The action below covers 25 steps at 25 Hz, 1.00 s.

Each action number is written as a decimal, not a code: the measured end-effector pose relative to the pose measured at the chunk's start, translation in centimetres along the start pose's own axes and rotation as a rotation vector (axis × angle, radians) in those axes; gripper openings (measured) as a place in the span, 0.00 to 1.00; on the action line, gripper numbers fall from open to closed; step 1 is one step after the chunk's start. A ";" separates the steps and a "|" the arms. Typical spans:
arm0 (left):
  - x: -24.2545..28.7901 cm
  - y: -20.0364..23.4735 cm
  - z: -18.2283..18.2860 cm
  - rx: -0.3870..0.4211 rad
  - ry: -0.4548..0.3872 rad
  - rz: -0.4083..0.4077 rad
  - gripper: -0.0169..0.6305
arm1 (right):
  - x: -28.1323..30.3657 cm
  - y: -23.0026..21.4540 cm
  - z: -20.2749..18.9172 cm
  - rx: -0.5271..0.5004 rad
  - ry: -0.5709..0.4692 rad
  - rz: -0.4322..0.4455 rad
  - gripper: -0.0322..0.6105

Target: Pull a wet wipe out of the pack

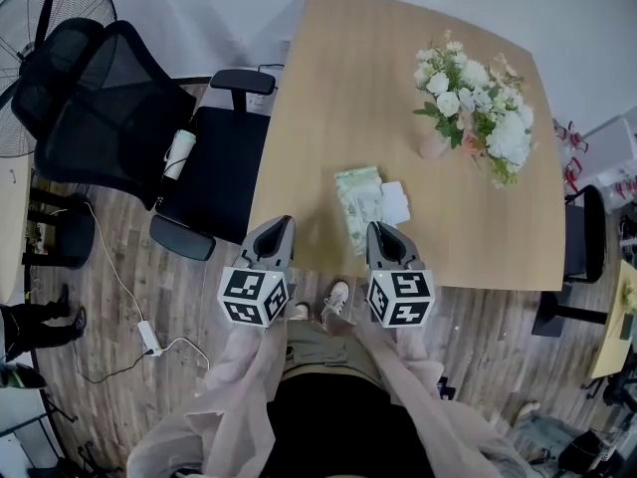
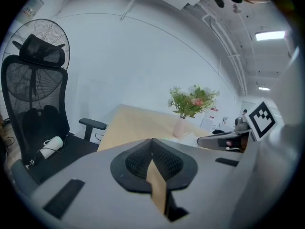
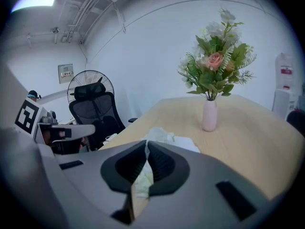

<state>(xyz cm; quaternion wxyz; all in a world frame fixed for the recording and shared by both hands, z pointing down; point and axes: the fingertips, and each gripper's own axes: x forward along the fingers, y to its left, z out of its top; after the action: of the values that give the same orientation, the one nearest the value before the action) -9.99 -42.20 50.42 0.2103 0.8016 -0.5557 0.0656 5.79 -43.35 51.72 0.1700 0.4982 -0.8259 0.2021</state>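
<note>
Pale green crinkled wipe pack [image 1: 358, 199] on table [image 1: 338, 88], white sheet [image 1: 395, 203] beside.

Pale wooden worktop [image 1: 338, 88], rounded corners. Pink vase of white and pink flowers [image 1: 470, 113] standing toward its right side. Black mesh office chair [image 1: 119, 108] at left; round black fan [image 1: 25, 38] behind it.
</note>
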 end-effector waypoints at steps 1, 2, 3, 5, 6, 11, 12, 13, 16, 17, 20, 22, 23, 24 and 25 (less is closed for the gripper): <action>-0.1 0.0 0.1 0.000 -0.001 -0.002 0.04 | -0.1 0.1 0.1 -0.001 0.000 -0.001 0.08; -0.2 0.0 0.2 0.000 -0.002 -0.003 0.04 | -0.2 0.3 0.2 -0.002 0.000 0.000 0.08; -0.3 0.0 0.3 -0.001 -0.004 -0.005 0.04 | -0.3 0.4 0.3 -0.004 -0.001 0.003 0.08; -0.5 0.0 0.4 -0.002 -0.007 -0.008 0.04 | -0.4 0.7 0.4 -0.008 -0.002 0.008 0.08; -0.5 0.0 0.5 -0.002 -0.009 -0.010 0.04 | -0.5 0.9 0.4 -0.011 -0.002 0.009 0.08; -0.8 -0.2 0.6 0.002 -0.010 -0.025 0.04 | -1.0 1.5 0.4 -0.012 -0.006 0.007 0.08; -0.9 -0.3 0.6 0.003 -0.009 -0.029 0.04 | -1.1 1.6 0.4 -0.011 -0.007 0.005 0.08; -1.0 -0.4 0.6 0.004 -0.008 -0.032 0.04 | -1.2 1.6 0.4 -0.009 -0.009 0.004 0.08; -1.3 -0.5 0.5 0.010 -0.005 -0.043 0.04 | -1.5 1.9 0.2 -0.003 -0.013 -0.002 0.08; -1.4 -0.6 0.5 0.012 -0.004 -0.046 0.04 | -1.6 2.1 0.2 -0.001 -0.014 -0.004 0.08; -1.9 -0.5 0.6 0.020 -0.002 -0.053 0.04 | -1.9 2.4 0.1 0.007 -0.016 -0.013 0.08; -2.2 -0.5 0.7 0.024 -0.002 -0.058 0.04 | -2.1 2.5 0.0 0.012 -0.017 -0.019 0.08; -2.4 -0.5 0.7 0.026 -0.003 -0.060 0.04 | -2.2 2.6 -0.1 0.015 -0.018 -0.022 0.08; -2.5 -0.5 0.7 0.027 -0.003 -0.063 0.04 | -2.2 2.7 -0.1 0.018 -0.019 -0.024 0.08; -2.7 -0.5 0.7 0.029 -0.002 -0.064 0.04 | -2.3 2.8 -0.2 0.021 -0.021 -0.026 0.08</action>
<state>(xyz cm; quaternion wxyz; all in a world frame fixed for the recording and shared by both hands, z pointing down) -10.66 -40.04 48.78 0.2001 0.8221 -0.5289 0.0659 4.35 -40.34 50.31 0.1588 0.5128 -0.8188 0.2034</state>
